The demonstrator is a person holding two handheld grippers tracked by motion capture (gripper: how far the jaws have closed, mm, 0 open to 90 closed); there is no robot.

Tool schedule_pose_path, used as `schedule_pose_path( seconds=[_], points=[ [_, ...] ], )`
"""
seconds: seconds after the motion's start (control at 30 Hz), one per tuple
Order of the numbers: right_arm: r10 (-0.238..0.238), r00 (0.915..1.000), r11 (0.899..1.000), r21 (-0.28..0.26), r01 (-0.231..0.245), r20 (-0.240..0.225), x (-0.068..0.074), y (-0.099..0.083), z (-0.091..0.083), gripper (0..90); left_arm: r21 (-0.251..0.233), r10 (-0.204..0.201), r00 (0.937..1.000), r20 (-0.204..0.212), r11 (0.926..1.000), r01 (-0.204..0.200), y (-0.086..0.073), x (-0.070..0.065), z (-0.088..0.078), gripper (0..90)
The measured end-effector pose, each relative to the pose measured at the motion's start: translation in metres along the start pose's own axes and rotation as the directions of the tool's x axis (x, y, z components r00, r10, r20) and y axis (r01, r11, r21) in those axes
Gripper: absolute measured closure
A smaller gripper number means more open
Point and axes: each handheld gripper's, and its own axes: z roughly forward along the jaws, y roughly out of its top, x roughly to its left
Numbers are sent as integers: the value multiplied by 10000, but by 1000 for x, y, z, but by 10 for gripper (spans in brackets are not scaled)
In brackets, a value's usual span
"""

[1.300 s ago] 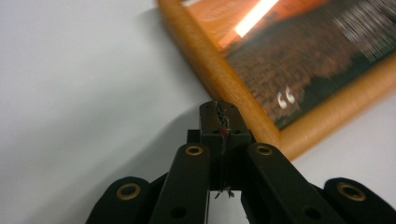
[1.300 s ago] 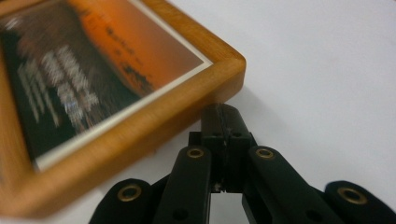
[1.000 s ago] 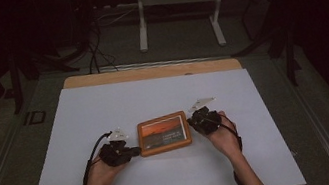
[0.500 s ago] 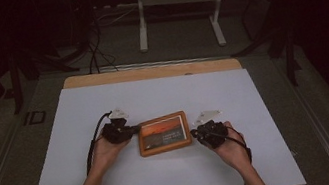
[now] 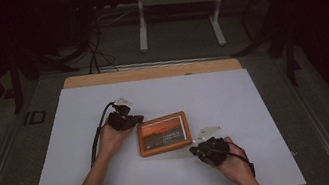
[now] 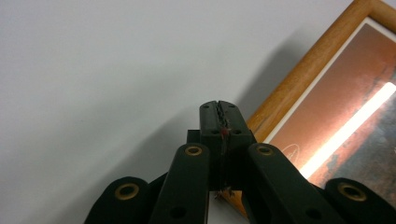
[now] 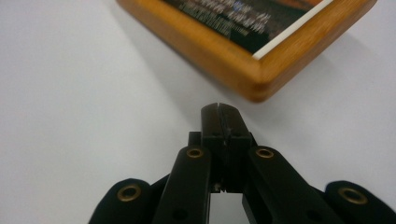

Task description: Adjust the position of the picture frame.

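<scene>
A wooden picture frame with an orange-red print lies flat in the middle of the white table top. My left gripper is shut with nothing in it, and its tips sit at the frame's far left corner. In the left gripper view the shut tips lie right beside the frame's wooden edge; contact is unclear. My right gripper is shut and empty just off the frame's near right corner. The right gripper view shows its closed tips a short gap from that corner.
The white sheet covers a wooden table, whose bare far edge shows. Beyond it on the dark floor stand a white desk frame and loose cables.
My left hand has slid away from the person, up along the frame's left side to its far corner. My right hand has drawn back toward the person, down to the near right corner.
</scene>
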Motion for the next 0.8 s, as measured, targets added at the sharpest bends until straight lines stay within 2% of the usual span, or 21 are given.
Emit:
schedule_pose_path(
  seconds=[0.13, 0.3, 0.4, 0.43, 0.47, 0.5, 0.53, 0.57, 0.63, 0.77, 0.8],
  points=[
    [227, 9997, 9996, -161, -226, 41, -4, 2, 2, 899, 164, 238, 9995, 195, 9996, -241, -1, -1, -3, 897],
    [384, 9992, 9992, -122, -383, 85, -5, 2, 5, 899, 361, 295, 9989, 366, 9989, -308, -2, -2, -6, 898],
    [454, 9989, 9989, -136, -452, 132, -8, 3, 7, 899, 384, 412, 9966, 709, 9983, -440, -3, -6, -11, 898],
    [502, 9986, 9986, -144, -499, 171, -10, 3, 7, 899, 562, 435, 9921, 1181, 9971, -504, -4, -8, -12, 898],
    [559, 9982, 9983, -186, -555, 212, -12, 3, 7, 899, 1044, 861, 9880, 1284, 9895, -998, -6, -14, -10, 897],
    [643, 9976, 9978, -197, -638, 271, -13, 4, 7, 899, 943, 1198, 9818, 1477, 9864, -1345, -9, -20, -11, 896],
    [660, 9973, 9976, -221, -653, 317, -16, 4, 8, 899, 966, 1500, 9793, 1363, 9818, -1638, -11, -25, -13, 896],
    [723, 9968, 9973, -185, -717, 343, -17, 5, 8, 899, 992, 1642, 9801, 1118, 9795, -1754, -12, -29, -14, 896],
    [816, 9958, 9965, -213, -808, 417, -19, 5, 9, 898, 889, 1678, 9807, 1002, 9802, -1768, -12, -31, -14, 896],
    [615, 9970, 9979, -229, -605, 464, -13, 6, 9, 899, 580, 1474, 9881, 433, 9870, -1498, -8, -23, -11, 896],
    [532, 9976, 9984, -233, -522, 441, -12, 7, 9, 898, 293, 1342, 9897, 496, 9903, -1357, -7, -20, -11, 897]
  ],
)
